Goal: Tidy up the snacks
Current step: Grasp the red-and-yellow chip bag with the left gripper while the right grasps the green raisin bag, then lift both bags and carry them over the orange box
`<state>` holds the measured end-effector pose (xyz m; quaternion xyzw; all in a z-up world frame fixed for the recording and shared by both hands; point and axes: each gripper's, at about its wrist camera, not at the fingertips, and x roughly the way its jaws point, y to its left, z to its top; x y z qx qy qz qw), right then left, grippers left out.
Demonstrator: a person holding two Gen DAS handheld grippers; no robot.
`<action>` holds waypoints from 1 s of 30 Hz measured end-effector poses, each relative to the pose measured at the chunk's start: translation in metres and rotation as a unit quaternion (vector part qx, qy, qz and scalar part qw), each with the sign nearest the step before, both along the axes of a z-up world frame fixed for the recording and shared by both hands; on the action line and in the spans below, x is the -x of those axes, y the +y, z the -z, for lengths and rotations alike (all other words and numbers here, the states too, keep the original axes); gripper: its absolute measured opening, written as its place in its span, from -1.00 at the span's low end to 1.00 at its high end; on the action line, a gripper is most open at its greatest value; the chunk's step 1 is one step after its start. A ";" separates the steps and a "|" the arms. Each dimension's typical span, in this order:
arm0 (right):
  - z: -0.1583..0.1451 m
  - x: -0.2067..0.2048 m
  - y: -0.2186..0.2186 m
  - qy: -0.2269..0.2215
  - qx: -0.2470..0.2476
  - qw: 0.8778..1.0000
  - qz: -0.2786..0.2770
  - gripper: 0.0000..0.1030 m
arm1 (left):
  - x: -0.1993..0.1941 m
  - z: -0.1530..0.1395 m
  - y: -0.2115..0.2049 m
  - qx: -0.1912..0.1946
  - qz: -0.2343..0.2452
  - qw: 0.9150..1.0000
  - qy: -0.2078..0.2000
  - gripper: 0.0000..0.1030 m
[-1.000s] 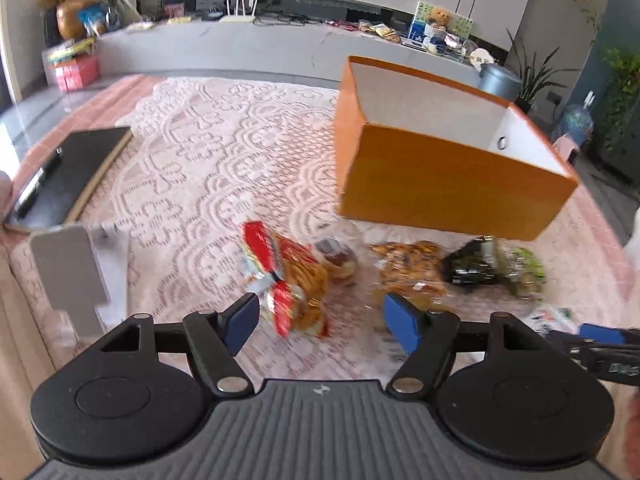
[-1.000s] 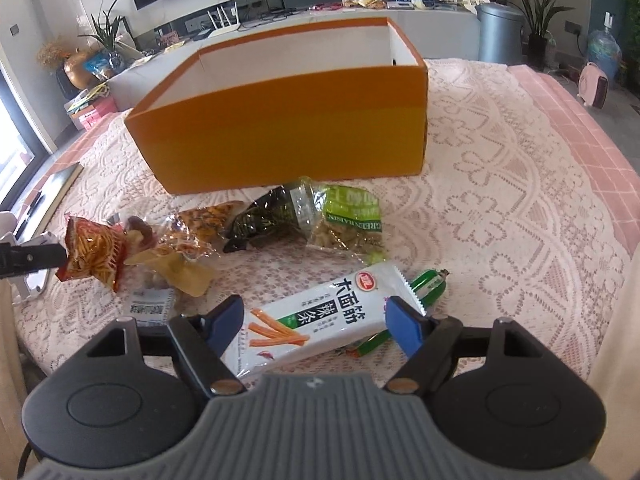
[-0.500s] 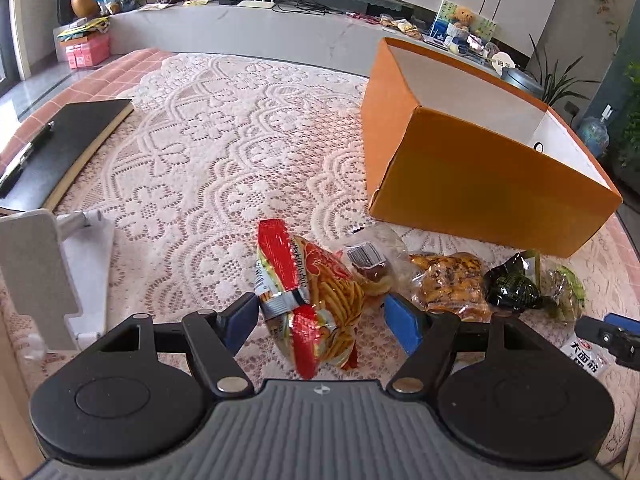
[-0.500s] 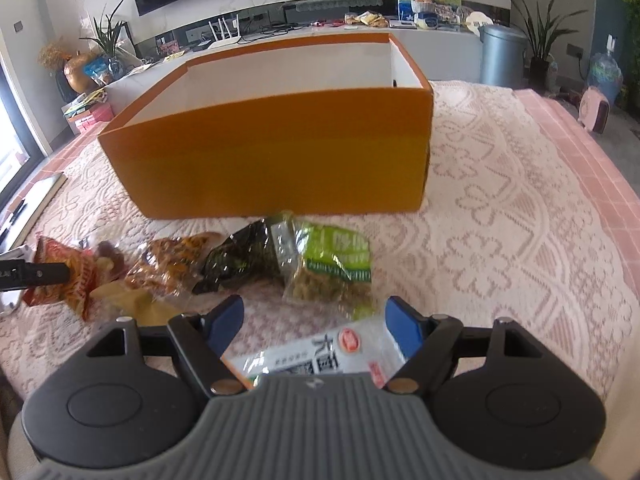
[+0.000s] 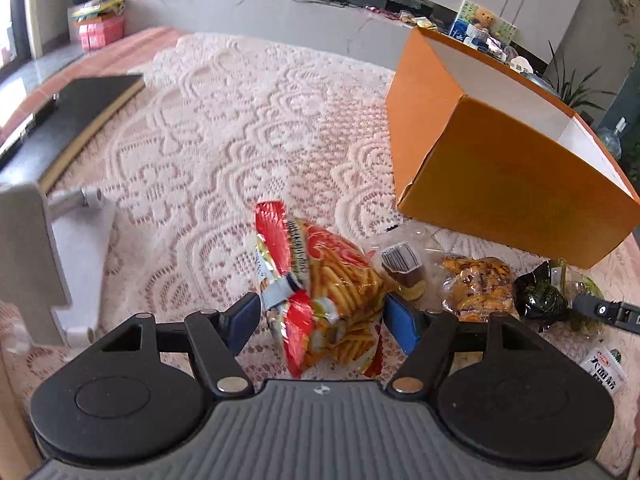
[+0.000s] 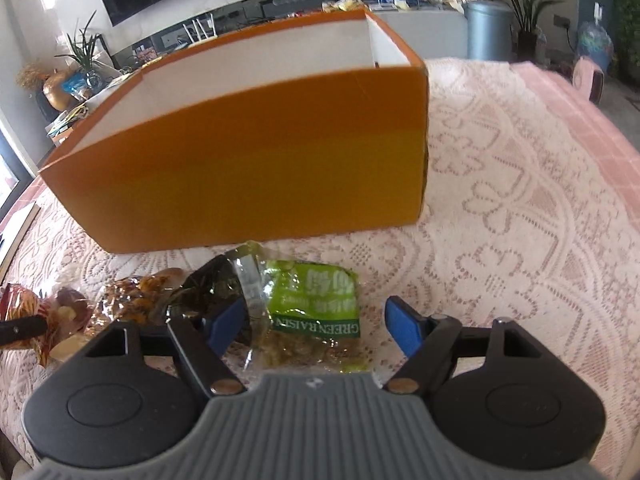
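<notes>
Left hand-held gripper (image 5: 322, 314): jaws apart, blue pads on both sides of the red-and-yellow snack bag (image 5: 324, 292), close to it but contact not certain; lower end of this bag hidden behind the gripper body. Just to the right of it, a small clear packet with a barcode label (image 5: 402, 266), then a bag of orange-brown snacks (image 5: 476, 284), then a dark green packet (image 5: 540, 300), all in a row near the front edge of the bench (image 5: 240, 128). A white packet with Chinese characters (image 5: 606, 368) cut off at the right border.

Right hand-held gripper (image 6: 314, 320): jaws apart too, around the green raisin bag (image 6: 316, 312), no pad clearly touching; near end of the bag hidden under the gripper body. Left pad overlapping the dark green packet, so its edge hard to make out there.

Behind the row of snacks, the orange box (image 6: 248, 172), open on top, white inside, bottom not visible from either view. At the left edge of the bench, a black notebook (image 5: 68, 120), partly cut off and blurred, and a white stand (image 5: 36, 256), only in part visible.
</notes>
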<state>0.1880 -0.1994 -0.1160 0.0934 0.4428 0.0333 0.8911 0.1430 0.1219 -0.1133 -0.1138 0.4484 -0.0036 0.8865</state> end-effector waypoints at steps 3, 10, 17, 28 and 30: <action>0.005 -0.003 -0.001 0.008 -0.005 1.000 0.006 0.31 | -0.001 0.002 0.001 0.006 -0.001 1.000 0.000 0.59; 0.006 0.000 0.005 0.000 0.003 1.000 -0.007 0.02 | -0.001 0.003 0.003 0.032 0.001 0.999 0.008 0.26; 0.002 0.007 0.009 -0.004 0.011 1.000 -0.009 -0.12 | 0.005 -0.004 0.001 0.025 -0.004 1.000 -0.002 0.02; -0.025 0.035 0.013 -0.046 0.027 0.998 -0.026 -0.13 | 0.026 -0.031 0.000 0.011 -0.022 0.999 -0.036 -0.03; -0.032 0.042 0.015 -0.056 0.031 0.997 -0.034 -0.13 | 0.030 -0.038 0.000 0.009 -0.026 0.999 -0.045 -0.03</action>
